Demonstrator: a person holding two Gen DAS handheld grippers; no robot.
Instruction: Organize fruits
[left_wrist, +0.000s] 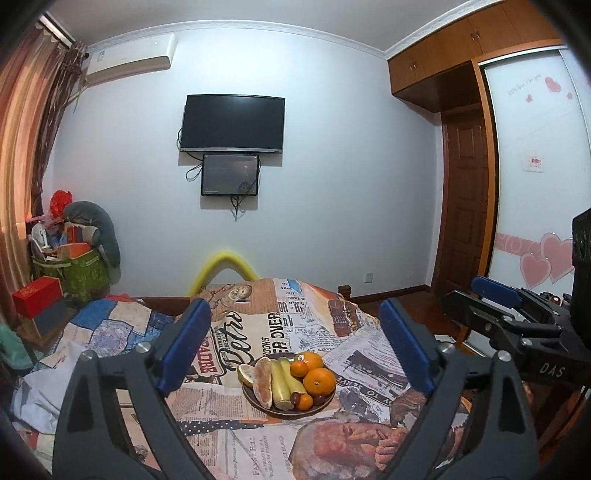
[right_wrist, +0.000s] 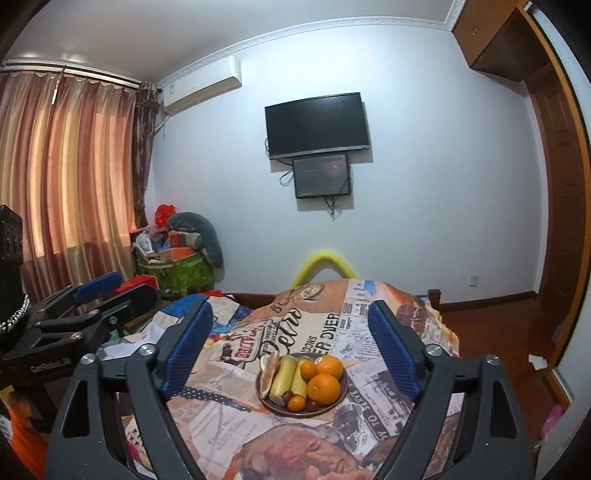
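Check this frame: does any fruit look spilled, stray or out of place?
Nothing stands out. All the fruit sits on the brown plate: oranges, two yellow pieces, cut citrus at the left edge. No fruit lies loose on the newspaper-print cover. Both tools are open, holding nothing.

A bed (left_wrist: 258, 443) carries everything, spread with a newspaper-print cover (left_wrist: 295, 325) in orange, cream and black. A patchwork quilt (left_wrist: 110, 325) lies crumpled on its left part. Near the middle of the cover sits a round brown plate (left_wrist: 275, 412), flat on the fabric, heaped with oranges, yellow banana pieces, small dark fruits and pale peeled segments. The right wrist view shows the same plate (right_wrist: 341, 397) on the cover (right_wrist: 314, 325).
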